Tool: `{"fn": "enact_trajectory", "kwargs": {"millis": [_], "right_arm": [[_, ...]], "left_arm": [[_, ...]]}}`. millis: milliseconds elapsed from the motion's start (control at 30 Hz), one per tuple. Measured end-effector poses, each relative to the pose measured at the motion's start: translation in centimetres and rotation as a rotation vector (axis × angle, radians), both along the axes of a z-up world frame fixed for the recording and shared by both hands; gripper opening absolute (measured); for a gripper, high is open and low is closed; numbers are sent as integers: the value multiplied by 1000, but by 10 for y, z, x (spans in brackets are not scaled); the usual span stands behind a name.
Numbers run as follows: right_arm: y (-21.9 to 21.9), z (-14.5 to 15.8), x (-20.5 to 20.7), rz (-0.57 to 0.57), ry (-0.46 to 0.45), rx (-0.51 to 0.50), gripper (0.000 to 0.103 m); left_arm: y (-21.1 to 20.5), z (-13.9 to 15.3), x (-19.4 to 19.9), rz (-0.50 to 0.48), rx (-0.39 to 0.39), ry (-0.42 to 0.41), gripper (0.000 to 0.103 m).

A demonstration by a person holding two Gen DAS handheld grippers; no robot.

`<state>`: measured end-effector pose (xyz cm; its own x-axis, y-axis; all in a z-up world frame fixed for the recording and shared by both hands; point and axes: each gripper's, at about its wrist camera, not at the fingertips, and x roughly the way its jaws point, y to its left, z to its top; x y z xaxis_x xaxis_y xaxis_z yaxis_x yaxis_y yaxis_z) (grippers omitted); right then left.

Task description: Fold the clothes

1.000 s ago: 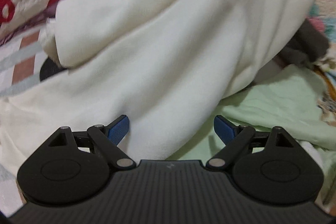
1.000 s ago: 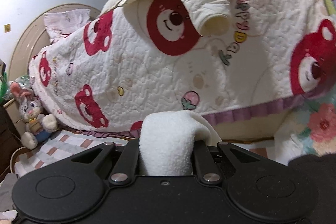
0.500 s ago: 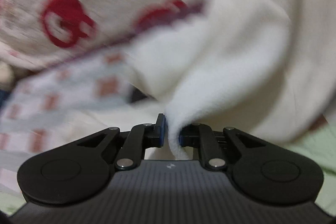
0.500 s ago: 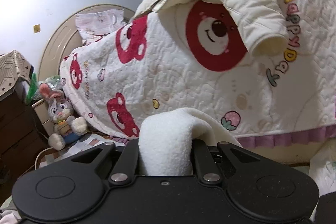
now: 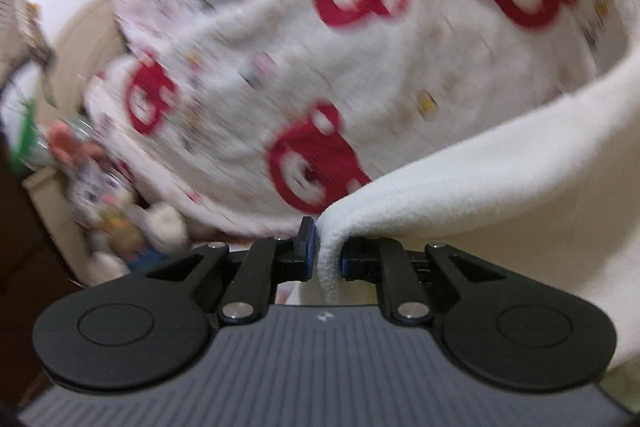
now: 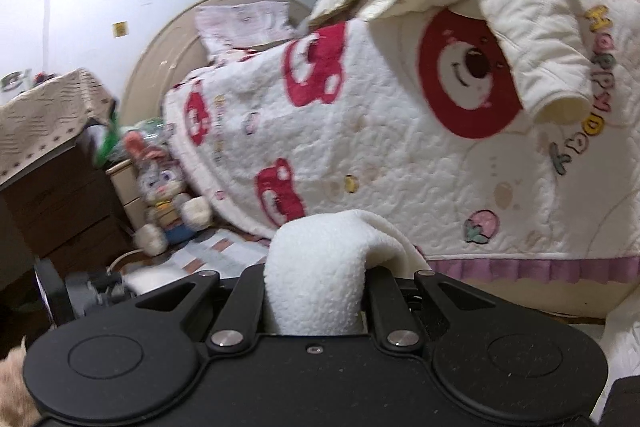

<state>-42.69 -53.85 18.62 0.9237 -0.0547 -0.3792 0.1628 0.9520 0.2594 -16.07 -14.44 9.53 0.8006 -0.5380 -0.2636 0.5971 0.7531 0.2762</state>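
Note:
A cream fleece garment (image 5: pixel 500 187) hangs from my left gripper (image 5: pixel 326 253), which is shut on its edge; the cloth stretches up and to the right in the left wrist view. In the right wrist view a thick fold of the same fleece (image 6: pixel 316 267) bulges between the fingers of my right gripper (image 6: pixel 316 291), which is shut on it. The fold hides the pads. Both grippers are lifted and look toward the bed's head.
A white quilt with red bears (image 6: pixel 400 147) is heaped on the bed, a cream padded jacket (image 6: pixel 500 7) on top. A plush rabbit (image 6: pixel 164 199) sits by a dark wooden nightstand (image 6: pixel 52 207). The curved headboard (image 6: pixel 160 67) and white wall stand behind.
The left gripper was open over the fleece, then shut on its edge and lifted it, swinging up toward the quilt. The right gripper kept its hold and turned leftward.

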Motion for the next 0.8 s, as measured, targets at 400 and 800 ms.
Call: {"fn": "enact_trajectory", "kwargs": {"millis": [400, 800], "right_arm": [[7, 27, -29, 230, -52, 343, 15], [-76, -140, 163, -130, 455, 162, 32]], "left_arm": [[75, 141, -41, 13, -203, -164, 12], [-52, -42, 168, 204, 40, 383, 39]]}}
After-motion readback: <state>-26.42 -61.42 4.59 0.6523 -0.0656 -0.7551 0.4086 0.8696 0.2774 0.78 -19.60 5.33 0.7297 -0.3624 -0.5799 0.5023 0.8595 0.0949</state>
